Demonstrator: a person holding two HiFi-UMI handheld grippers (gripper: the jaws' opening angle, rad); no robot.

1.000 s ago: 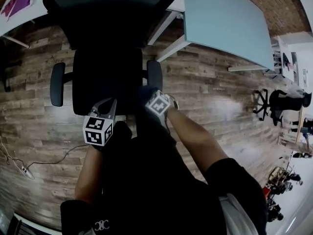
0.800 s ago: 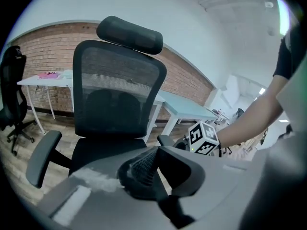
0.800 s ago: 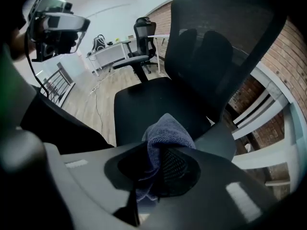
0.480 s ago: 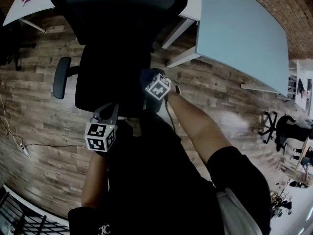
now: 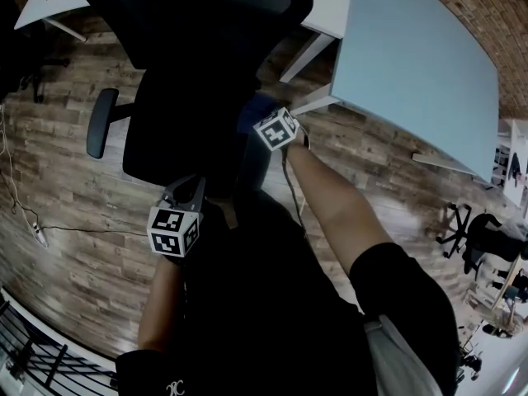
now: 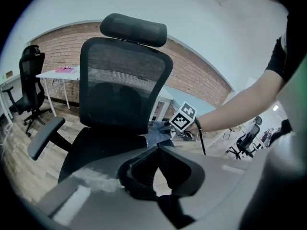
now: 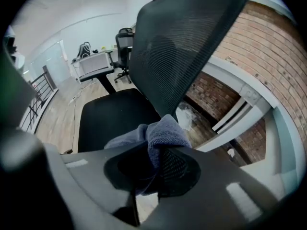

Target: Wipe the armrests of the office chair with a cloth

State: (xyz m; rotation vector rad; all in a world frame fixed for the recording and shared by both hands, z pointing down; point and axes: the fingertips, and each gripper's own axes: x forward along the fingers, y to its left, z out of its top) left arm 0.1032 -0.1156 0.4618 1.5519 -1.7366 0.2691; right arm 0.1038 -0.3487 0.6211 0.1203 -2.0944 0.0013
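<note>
At the office chair (image 5: 190, 130), my right arm is stretched forward. The right gripper (image 7: 153, 169) pinches the bunched cloth (image 7: 165, 131) just beside the backrest (image 7: 187, 42). My left gripper (image 6: 157, 147), jaws together and empty, hangs near the seat.

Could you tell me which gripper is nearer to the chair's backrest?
Right. The right gripper holds the cloth beside the backrest; the left gripper hangs at the seat's front edge.

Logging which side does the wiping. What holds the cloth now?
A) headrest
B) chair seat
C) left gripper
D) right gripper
D: the right gripper has its jaws clamped on the blue-grey cloth, while the left gripper has its jaws together on nothing.
</note>
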